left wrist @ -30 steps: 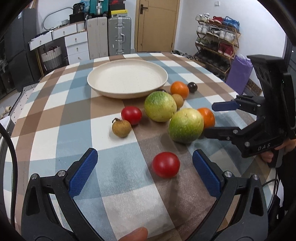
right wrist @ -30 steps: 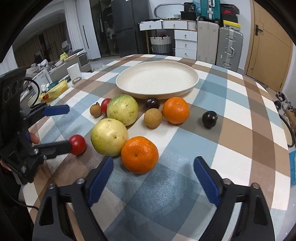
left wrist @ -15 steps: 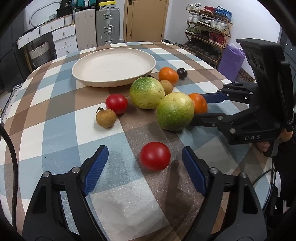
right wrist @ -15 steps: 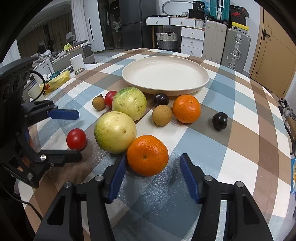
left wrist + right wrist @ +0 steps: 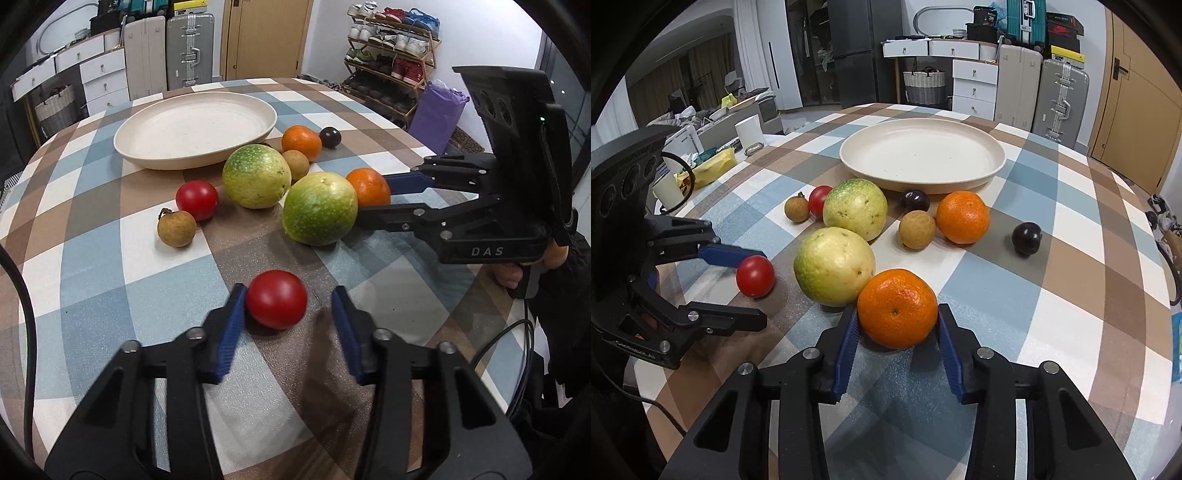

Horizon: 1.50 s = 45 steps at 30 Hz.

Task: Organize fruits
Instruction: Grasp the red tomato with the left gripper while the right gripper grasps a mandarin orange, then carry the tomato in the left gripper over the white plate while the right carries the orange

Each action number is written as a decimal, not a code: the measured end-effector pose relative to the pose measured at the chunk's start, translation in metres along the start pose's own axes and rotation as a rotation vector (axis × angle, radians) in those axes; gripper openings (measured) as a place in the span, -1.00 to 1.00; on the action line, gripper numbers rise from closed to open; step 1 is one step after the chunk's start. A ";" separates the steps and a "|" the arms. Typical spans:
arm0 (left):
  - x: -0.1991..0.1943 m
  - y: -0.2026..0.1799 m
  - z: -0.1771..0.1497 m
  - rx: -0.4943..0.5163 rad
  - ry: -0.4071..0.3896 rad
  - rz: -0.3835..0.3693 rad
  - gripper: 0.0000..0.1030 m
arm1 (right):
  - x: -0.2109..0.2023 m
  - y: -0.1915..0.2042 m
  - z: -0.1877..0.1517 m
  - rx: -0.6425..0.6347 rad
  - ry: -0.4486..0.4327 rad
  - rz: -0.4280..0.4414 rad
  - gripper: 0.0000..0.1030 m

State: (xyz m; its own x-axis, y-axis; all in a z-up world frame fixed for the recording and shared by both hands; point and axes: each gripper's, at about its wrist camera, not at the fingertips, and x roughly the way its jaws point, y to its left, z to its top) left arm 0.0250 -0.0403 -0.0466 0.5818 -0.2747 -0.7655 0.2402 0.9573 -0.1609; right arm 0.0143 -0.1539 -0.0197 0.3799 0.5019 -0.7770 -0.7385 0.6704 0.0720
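I find my left gripper [image 5: 286, 312] with its jaws just narrowed around a small red tomato [image 5: 276, 298]: the left blue pad touches it, the right pad stands clear with a gap, so it is not yet pinched. My right gripper [image 5: 895, 332] has likewise been closing, and both its blue pads now press the sides of a round orange mandarin [image 5: 897, 308], which touches a large pale green guava [image 5: 834, 266] just ahead-left of the fingers.

Room for moving: the checked blue, brown and white tablecloth [image 5: 1052, 295] lies bare to the right of the right gripper. Ahead of both, fruit crowds the path to the wide cream plate [image 5: 923, 155], which holds nothing.

Count: two guavas, two mandarins, two red tomatoes, two tan longans, two dark plums.

The right wrist view alone shows the second dark plum [image 5: 915, 200] against the plate rim and a white cup [image 5: 750, 129] at the table's far-left edge. The left wrist view alone shows the gap at its own right pad, and a hand [image 5: 517, 273] on the right gripper's handle.
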 end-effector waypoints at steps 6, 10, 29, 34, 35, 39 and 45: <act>-0.002 0.004 0.000 -0.019 -0.003 -0.029 -0.45 | -0.009 -0.004 0.000 0.025 -0.020 -0.019 -0.17; -0.005 0.005 0.002 -0.024 -0.021 -0.027 -0.45 | -0.015 -0.005 0.001 0.030 -0.036 -0.031 -0.18; -0.034 0.031 0.050 -0.099 -0.205 0.110 -0.45 | -0.036 -0.021 0.030 0.117 -0.174 -0.046 -0.18; -0.034 0.046 0.067 -0.140 -0.254 0.142 -0.45 | -0.036 -0.032 0.043 0.140 -0.197 -0.054 -0.18; -0.034 0.049 0.071 -0.140 -0.265 0.152 -0.45 | -0.036 -0.033 0.045 0.141 -0.203 -0.055 -0.18; -0.030 0.057 0.083 -0.155 -0.286 0.175 -0.45 | -0.036 -0.037 0.055 0.152 -0.234 -0.048 -0.18; -0.020 0.068 0.095 -0.185 -0.305 0.186 -0.45 | -0.033 -0.040 0.069 0.153 -0.265 -0.044 -0.18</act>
State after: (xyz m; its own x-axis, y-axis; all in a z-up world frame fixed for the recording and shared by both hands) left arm 0.1035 0.0219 0.0168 0.8127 -0.0825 -0.5769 -0.0187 0.9857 -0.1672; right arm 0.0694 -0.1596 0.0460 0.5565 0.5819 -0.5930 -0.6331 0.7592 0.1508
